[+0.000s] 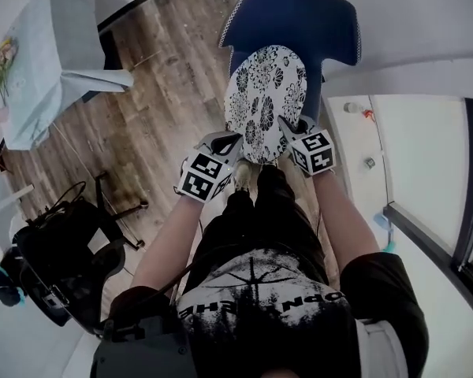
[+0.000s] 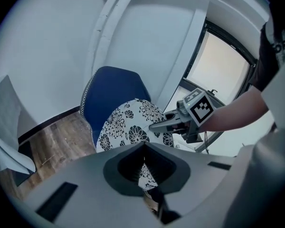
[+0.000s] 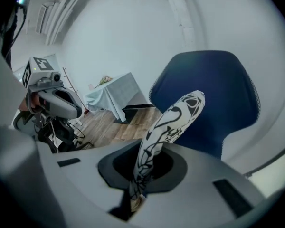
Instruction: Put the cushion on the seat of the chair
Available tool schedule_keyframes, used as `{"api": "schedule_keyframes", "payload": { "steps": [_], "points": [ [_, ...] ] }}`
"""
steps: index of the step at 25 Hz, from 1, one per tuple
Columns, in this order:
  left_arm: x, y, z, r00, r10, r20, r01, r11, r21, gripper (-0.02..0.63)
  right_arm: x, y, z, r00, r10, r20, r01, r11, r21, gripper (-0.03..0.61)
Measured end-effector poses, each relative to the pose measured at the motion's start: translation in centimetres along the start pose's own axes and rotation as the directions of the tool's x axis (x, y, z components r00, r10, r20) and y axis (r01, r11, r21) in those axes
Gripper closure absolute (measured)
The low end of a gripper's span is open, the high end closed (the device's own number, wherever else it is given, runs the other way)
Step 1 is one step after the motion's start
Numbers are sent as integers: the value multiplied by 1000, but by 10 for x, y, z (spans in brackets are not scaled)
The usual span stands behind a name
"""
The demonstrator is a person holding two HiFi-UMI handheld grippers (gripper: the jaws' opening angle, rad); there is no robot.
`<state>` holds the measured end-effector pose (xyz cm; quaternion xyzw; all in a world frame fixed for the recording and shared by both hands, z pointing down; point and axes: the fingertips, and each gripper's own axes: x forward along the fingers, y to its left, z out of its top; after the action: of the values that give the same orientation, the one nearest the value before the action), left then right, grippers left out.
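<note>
The cushion point(image 1: 266, 101), a thin round pad of white cloth printed with black flowers, hangs tilted above the chair point(image 1: 299, 22), not yet on its seat. The left claw point(image 1: 235, 142) and the right claw point(image 1: 288, 126) each pinch its near rim, closed tight on the fabric. The chair is a curved blue shell with a pale-stitched edge.

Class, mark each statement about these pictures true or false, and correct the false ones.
1. The left gripper and right gripper both grip the cushion. True.
2. The cushion is plain white. False: it has a black-and-white flower pattern.
3. The chair is blue. True.
4. The chair is the only furniture in view. False: a cloth-covered table stands on the wooden floor.
</note>
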<state>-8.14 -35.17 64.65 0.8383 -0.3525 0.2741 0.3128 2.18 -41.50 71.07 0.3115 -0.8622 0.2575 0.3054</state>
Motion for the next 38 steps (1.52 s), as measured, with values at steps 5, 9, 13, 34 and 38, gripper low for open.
{"api": "schedule_keyframes", "payload": {
  "steps": [5,9,13,34,38],
  "points": [
    [27,-7,5,999,-12,-36,12,1000,11,598,4,-41,-37,998,-30,-52,34,996,87,552],
    [48,-14,2,998,-17,-64,18,999,27,598,10,-65,-70,994,-21,-108,32,995,99,552],
    [76,-28,1,995,-35,-89,37,999,32,598,17,-97,-99,985,-16,-171,34,994,101,552],
    [146,-33,28,990,-123,-62,123,992,-18,598,73,-193,-230,900,-18,-435,161,942,295,551],
    [151,-29,31,990,-120,-71,120,993,-3,598,75,-193,-233,898,-14,-439,174,929,326,551]
  ]
}}
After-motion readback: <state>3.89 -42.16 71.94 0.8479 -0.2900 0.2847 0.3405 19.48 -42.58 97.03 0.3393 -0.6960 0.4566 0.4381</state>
